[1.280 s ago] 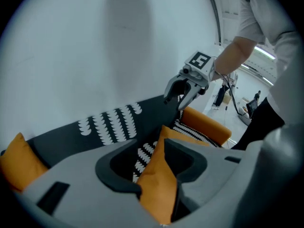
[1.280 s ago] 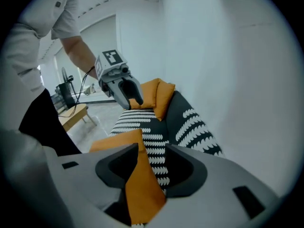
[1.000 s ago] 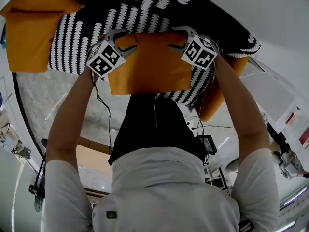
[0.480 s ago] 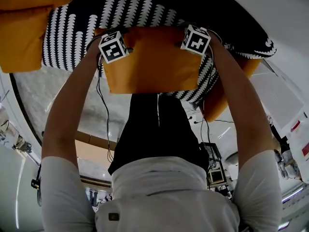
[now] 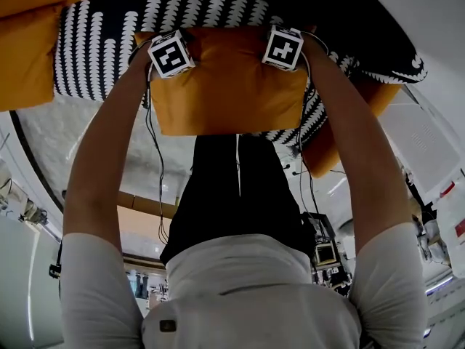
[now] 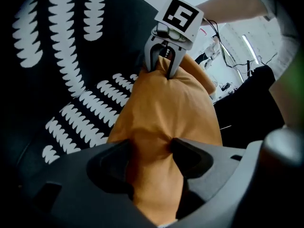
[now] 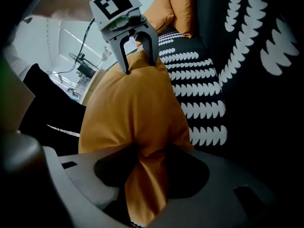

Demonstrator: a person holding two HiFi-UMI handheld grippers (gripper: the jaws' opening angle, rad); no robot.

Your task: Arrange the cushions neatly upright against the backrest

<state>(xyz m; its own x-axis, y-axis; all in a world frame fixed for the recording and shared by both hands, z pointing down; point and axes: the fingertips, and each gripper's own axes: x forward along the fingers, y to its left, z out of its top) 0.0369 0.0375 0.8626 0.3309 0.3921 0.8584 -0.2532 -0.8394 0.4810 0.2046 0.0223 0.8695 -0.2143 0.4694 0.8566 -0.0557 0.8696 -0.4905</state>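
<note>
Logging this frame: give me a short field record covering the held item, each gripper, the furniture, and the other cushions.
held item: orange cushion, gripped at two corners of one edge
left gripper: fingers have just been closing, pinching cushion fabric
right gripper: fingers have just been closing, pinching cushion fabric
furniture: black sofa with white pattern, behind the held cushion
other cushions: left orange cushion at the sofa's far end; right orange cushion beside the person's right arm
</note>
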